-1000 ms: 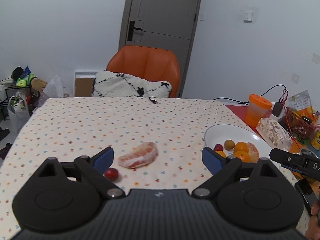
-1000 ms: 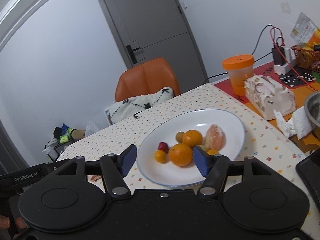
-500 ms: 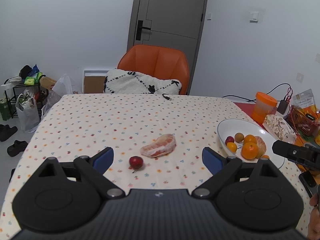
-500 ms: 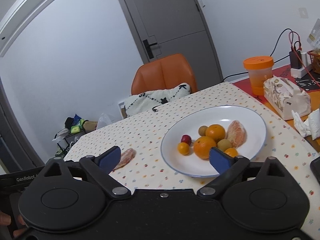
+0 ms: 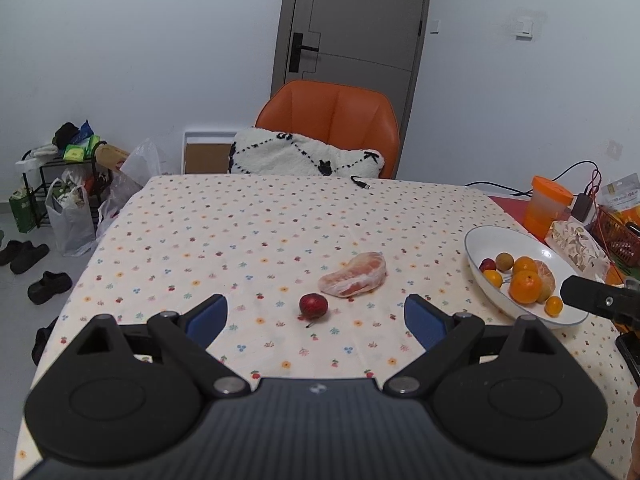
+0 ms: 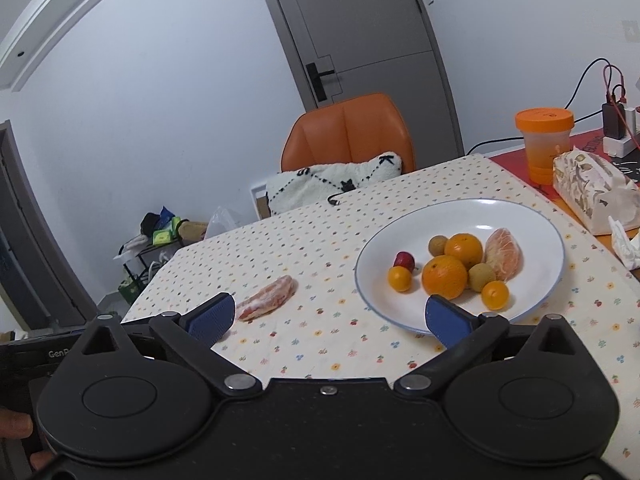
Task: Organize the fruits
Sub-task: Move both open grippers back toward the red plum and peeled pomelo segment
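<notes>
Dotted tablecloth (image 5: 248, 232) now shows more: left gripper (image 5: 316, 322) backed off, jaws wide open and empty like the right gripper (image 6: 326, 316), so red fruit (image 5: 313, 305) and pomelo wedge (image 5: 355, 275) remain outside the plate (image 5: 500, 236)

I note a cream tablecloth (image 5: 248, 232) dotted with small red, orange and blue prints. The plate (image 6: 532, 216) is white with a thin blue rim. The small fruit (image 5: 313, 306) is dark red; the peeled citrus piece (image 5: 354, 276) pale pinkish-orange. The chair (image 5: 332, 120) is orange, the cushion (image 5: 292, 158) white with black stitching.
</notes>
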A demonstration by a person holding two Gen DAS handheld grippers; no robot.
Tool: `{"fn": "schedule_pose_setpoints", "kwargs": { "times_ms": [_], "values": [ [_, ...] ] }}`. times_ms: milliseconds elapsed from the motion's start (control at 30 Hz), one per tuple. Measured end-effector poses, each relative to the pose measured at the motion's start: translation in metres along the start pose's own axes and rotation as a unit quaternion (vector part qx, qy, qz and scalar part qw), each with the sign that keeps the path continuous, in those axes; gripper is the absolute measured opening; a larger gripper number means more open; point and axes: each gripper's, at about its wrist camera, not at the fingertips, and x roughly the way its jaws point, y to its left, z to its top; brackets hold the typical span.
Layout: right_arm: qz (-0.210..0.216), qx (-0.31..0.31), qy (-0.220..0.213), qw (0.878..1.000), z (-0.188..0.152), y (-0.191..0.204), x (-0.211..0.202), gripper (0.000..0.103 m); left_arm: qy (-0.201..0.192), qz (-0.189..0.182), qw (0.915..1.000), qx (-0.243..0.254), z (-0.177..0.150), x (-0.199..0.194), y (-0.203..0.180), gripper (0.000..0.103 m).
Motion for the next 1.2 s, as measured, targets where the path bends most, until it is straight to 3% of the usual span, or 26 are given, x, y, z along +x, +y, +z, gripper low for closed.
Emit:
{"fn": "schedule_pose_setpoints", "kwargs": {
  "times_ms": [633,1200],
  "values": [
    [0.02,-0.032,0.034,0.999,-0.011,0.025,0.027,0.103,0.015,-0.005,0.9999,-0.001,-0.003,0.038,0.004,0.082],
    [0.039,-0.055,0.039,0.997,-0.009,0.032,0.066,0.1,0.049,0.017,0.9986,-0.011,-0.01,0.086,-0.001,0.059]
  ]
}}
